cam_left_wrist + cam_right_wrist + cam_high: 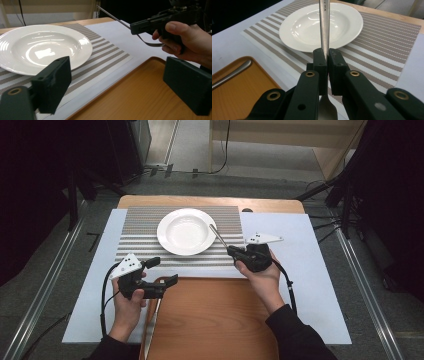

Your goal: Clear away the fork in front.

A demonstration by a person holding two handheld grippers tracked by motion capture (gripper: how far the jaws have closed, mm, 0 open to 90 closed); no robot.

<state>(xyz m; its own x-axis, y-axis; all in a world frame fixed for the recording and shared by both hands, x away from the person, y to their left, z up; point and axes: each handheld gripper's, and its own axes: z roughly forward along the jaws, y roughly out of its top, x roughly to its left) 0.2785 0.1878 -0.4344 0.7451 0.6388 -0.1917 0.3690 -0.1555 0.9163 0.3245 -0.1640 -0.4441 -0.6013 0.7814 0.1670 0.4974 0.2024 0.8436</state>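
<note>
A small dark stamp stood on the slim steel handle of the utensil (324, 27), near the top of the right gripper view. It was too small and blurred to read. No other lettering, brand, number or sign could be made out in any view.

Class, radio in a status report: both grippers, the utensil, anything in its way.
Right gripper shut on utensil, handle pointing toward plate. Left gripper open, empty, over tray. Nothing between utensil and plate.
</note>
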